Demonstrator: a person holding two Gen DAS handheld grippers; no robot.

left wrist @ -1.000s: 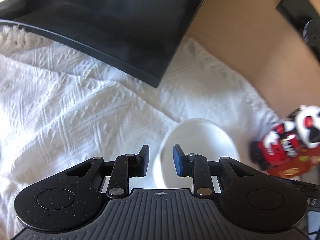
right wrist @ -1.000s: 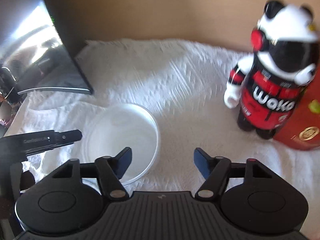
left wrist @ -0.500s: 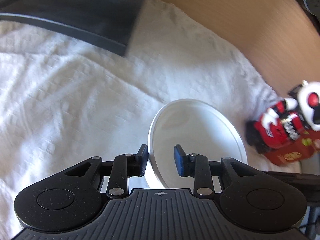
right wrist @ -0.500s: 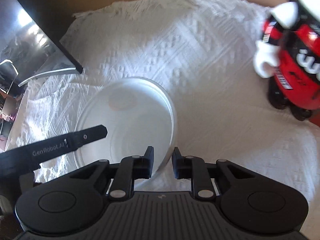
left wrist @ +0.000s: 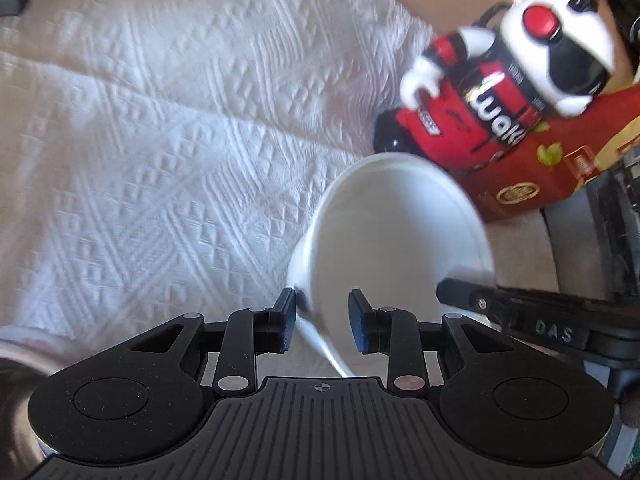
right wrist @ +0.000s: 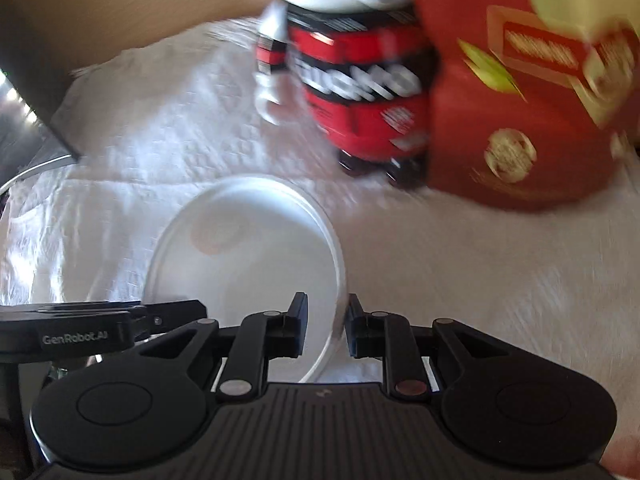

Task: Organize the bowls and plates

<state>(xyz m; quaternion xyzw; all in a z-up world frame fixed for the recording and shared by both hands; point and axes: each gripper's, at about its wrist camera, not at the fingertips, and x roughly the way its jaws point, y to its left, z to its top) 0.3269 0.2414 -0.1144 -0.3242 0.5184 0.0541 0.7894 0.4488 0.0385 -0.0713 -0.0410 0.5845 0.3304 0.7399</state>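
A white bowl (left wrist: 396,240) is held between both grippers above a white textured cloth (left wrist: 168,128). My left gripper (left wrist: 322,322) is shut on the bowl's near left rim. My right gripper (right wrist: 326,326) is shut on the bowl's (right wrist: 248,248) right rim. The bowl is tilted and empty. In each wrist view a finger of the other gripper shows beside the bowl.
A red, black and white bear figure (left wrist: 500,88) stands at the far right, against a red box (left wrist: 540,172). Both also show in the right wrist view, the figure (right wrist: 352,92) and the box (right wrist: 520,100). A dark monitor edge (right wrist: 36,120) is at the left.
Both grippers have carried the bowl to the right, toward the figure and the red box. The monitor has slid out of the left wrist view.
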